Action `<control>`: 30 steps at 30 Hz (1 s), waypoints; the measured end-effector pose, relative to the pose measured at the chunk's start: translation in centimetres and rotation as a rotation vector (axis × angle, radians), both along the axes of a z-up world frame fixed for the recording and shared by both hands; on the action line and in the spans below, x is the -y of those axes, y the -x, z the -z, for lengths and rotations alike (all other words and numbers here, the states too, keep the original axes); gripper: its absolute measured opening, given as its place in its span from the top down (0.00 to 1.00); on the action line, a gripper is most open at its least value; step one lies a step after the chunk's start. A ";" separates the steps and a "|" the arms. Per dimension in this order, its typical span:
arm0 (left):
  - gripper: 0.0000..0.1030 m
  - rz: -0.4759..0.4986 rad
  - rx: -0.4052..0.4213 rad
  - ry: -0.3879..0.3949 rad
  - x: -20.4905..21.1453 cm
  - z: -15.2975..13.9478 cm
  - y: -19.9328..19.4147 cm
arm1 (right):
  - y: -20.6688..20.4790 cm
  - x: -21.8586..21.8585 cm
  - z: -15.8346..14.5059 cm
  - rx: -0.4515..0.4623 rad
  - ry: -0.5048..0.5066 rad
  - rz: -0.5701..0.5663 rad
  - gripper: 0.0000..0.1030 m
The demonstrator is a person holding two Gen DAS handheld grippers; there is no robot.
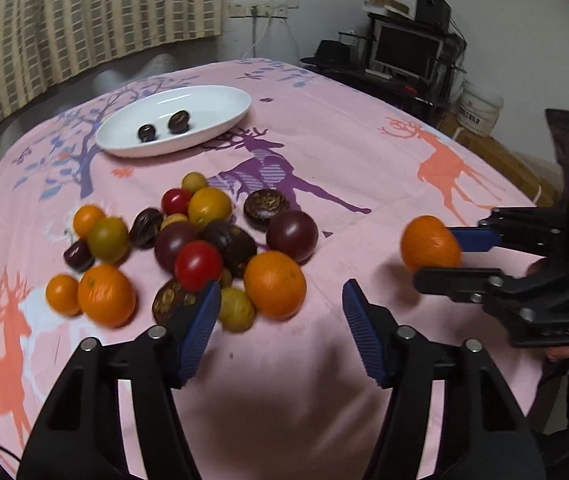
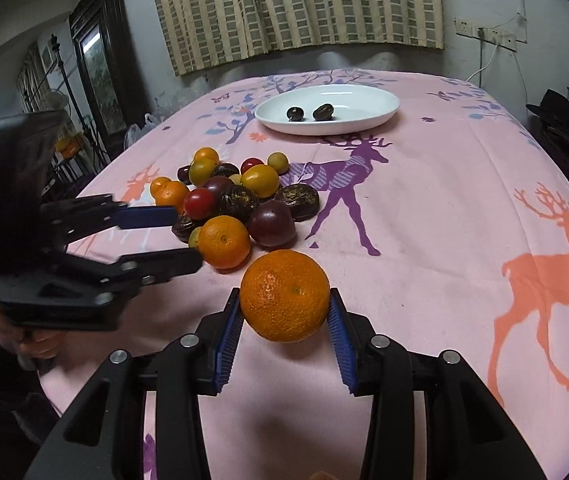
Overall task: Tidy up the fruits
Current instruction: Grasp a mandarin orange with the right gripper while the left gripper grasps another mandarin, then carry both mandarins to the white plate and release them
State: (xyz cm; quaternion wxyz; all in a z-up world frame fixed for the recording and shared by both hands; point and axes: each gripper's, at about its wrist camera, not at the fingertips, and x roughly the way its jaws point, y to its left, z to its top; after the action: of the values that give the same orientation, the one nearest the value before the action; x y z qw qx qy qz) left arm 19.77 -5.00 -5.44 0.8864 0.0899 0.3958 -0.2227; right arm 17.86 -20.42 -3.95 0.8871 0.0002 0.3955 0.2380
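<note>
Clamping my right tongs (image 2: 284, 312) on an orange (image 2: 284, 295) — lifted clear of the pile (image 1: 188, 240) for sorting, plate (image 2: 380, 114) beyond — my left tongs (image 1: 282, 312) hang apart, empty, beside the heap.

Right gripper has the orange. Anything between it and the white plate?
Partly. The fruit pile lies on the cloth to the left of the straight line from the orange in the right gripper to the white plate; right of the pile only bare tablecloth.
</note>
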 end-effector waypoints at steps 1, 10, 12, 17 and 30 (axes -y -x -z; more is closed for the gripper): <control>0.43 0.010 0.002 -0.022 0.4 0.2 -0.4 | 0.1 0.3 0.0 0.001 -0.007 0.003 0.59; 0.50 0.122 0.020 -0.191 2.5 2.2 -1.7 | 0.2 2.2 0.7 -0.015 -0.063 0.043 0.59; 0.55 0.130 0.033 -0.209 2.5 2.3 -1.5 | 0.2 2.3 0.8 -0.013 -0.065 0.048 0.59; 0.61 0.133 0.051 -0.184 1.8 2.3 -1.5 | -0.1 2.4 0.2 -0.006 -0.079 0.052 0.59; 0.61 -0.071 0.017 0.177 -6.2 -6.5 -12.7 | -14.1 -0.7 -4.9 0.047 -0.142 0.131 0.58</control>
State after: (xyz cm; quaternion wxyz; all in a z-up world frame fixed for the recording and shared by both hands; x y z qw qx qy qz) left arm 32.44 1.20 1.08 0.9015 -0.0011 0.3702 -0.2243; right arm 31.93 -19.76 0.93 0.9076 0.0836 0.3558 0.2068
